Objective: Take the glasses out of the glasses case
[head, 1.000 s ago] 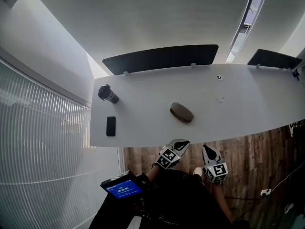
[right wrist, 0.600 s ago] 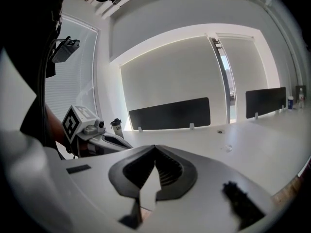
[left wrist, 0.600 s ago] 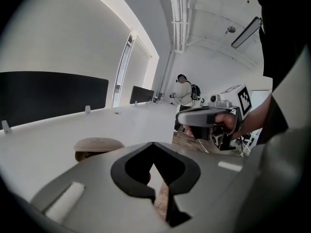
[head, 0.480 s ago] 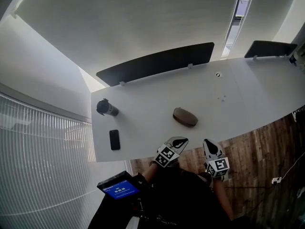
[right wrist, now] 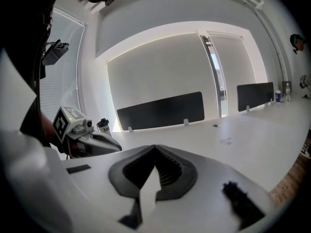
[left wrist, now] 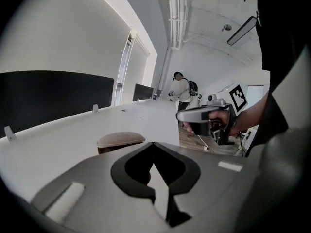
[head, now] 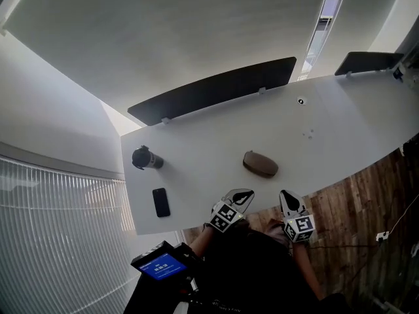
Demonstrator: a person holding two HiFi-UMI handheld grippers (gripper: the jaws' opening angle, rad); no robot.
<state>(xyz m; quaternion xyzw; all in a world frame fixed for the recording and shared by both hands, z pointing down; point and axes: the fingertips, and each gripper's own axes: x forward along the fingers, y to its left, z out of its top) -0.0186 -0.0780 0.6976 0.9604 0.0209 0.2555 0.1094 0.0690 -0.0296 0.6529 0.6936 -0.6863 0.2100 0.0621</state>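
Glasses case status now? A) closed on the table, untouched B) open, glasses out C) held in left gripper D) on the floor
A: the brown glasses case lies closed on the white table; the left gripper and right gripper are both short of it, shut and empty.

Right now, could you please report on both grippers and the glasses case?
Left gripper shut, empty; right gripper shut, empty. Glasses case closed on table, untouched. Phone, bottle far left, no obstruction.

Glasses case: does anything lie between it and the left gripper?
Nothing: only bare white table separates the left gripper from the closed glasses case, as the head view and left gripper view both show.
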